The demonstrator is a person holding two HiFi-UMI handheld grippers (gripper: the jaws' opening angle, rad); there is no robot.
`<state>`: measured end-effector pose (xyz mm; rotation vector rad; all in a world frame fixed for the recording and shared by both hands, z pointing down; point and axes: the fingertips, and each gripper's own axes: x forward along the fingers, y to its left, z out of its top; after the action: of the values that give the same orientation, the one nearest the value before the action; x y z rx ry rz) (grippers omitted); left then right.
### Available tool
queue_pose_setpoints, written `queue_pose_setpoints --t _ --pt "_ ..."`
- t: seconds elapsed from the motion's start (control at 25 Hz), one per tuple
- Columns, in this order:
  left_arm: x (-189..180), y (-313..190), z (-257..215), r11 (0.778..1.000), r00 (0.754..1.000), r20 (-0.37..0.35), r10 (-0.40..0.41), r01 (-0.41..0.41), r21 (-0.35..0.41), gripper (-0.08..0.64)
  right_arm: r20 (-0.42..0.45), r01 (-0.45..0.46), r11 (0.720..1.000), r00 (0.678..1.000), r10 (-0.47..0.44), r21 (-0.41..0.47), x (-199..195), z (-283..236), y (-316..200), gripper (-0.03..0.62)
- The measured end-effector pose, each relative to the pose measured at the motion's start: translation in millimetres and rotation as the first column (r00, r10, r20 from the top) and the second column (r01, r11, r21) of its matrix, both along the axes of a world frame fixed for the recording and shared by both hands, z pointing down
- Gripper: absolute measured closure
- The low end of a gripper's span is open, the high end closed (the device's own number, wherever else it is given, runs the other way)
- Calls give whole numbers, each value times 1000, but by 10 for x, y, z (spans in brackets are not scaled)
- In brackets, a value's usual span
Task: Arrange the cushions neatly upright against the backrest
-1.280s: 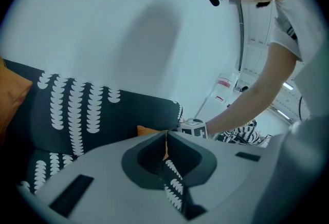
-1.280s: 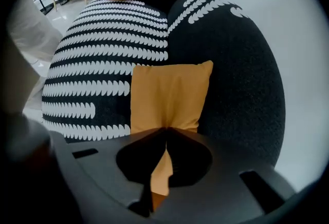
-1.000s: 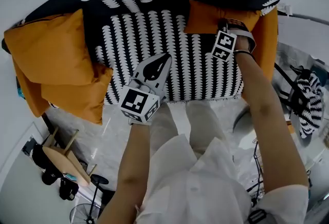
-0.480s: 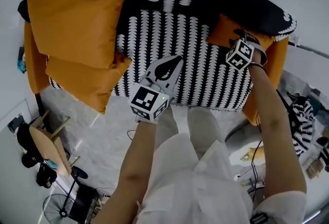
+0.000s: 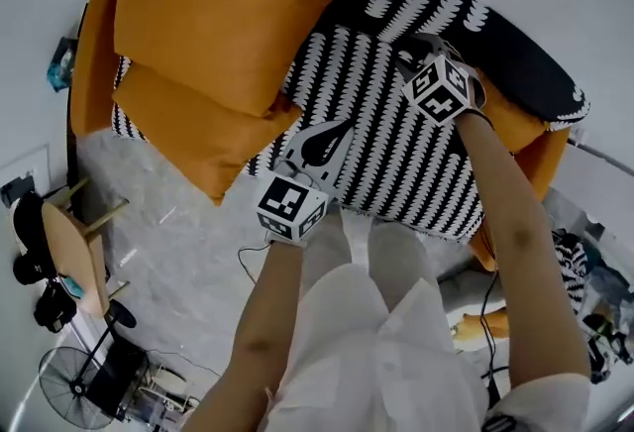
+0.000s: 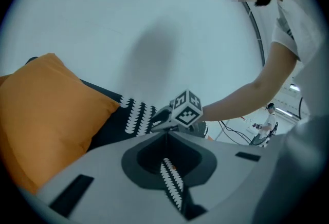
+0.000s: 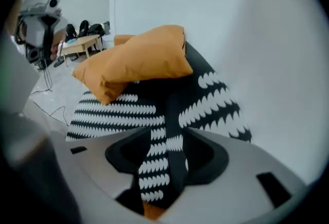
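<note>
At the sofa's [image 5: 396, 158] left end: two orange cushions, piled. Upper cushion [image 5: 213, 14] leaning back on the backrest [image 5: 515, 73] and tilted (not standing straight); lower cushion [image 5: 193, 123] lying under it, with one corner hanging past the seat's front edge.

Left tool [image 5: 345, 125]: jaws pressed together with nothing gripped, only patterned upholstery showing beyond the tips in the left gripper view. Hovering over the middle of the seat, tips just beside the near corner of the upper cushion but not touching it. Closer to that pile than a second ago, when a clear strip of seat lay between them.

Right tool [image 5: 412, 46]: jaws standing well apart, having just been opening. Nothing held; black-and-white fabric seen through the gap, plus a sliver of orange at the very bottom in the right gripper view. A second ago down on a third orange cushion at the sofa's right end, jaws nearly closed on it; now off that cushion and over the join of seat and backrest. Of the orange at the right end [image 5: 530, 135], only a part visible behind the forearm (cushion or armrest, hard to tell).

Whole sofa sitting more slantwise in the head view than before, cushion pile larger and nearer the top left.

Wooden stool [image 5: 74, 252] on the pale floor at lower left.
</note>
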<state>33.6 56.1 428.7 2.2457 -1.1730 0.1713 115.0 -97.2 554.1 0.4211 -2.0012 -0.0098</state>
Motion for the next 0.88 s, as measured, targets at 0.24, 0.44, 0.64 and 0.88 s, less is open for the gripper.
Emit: queue_pose_setpoints --t 0.24,0.44,0.64,0.88 --pt "-583 61 -16 996 996 -12 -93 93 -3 537 81 58 997 995 -62 51 -1191 -401 -482 387" --pt "-827 83 -64 988 987 -26 -157 157 -3 537 104 106 992 988 -113 62 -1795 -617 -688 380" --pt "-1126 113 55 980 979 -27 -200 200 -12 537 56 125 992 990 -126 16 -2135 -390 -721 387" --pt "-1409 140 104 972 972 -18 -236 235 -29 537 -33 200 980 979 -199 23 -2213 -223 -625 573"
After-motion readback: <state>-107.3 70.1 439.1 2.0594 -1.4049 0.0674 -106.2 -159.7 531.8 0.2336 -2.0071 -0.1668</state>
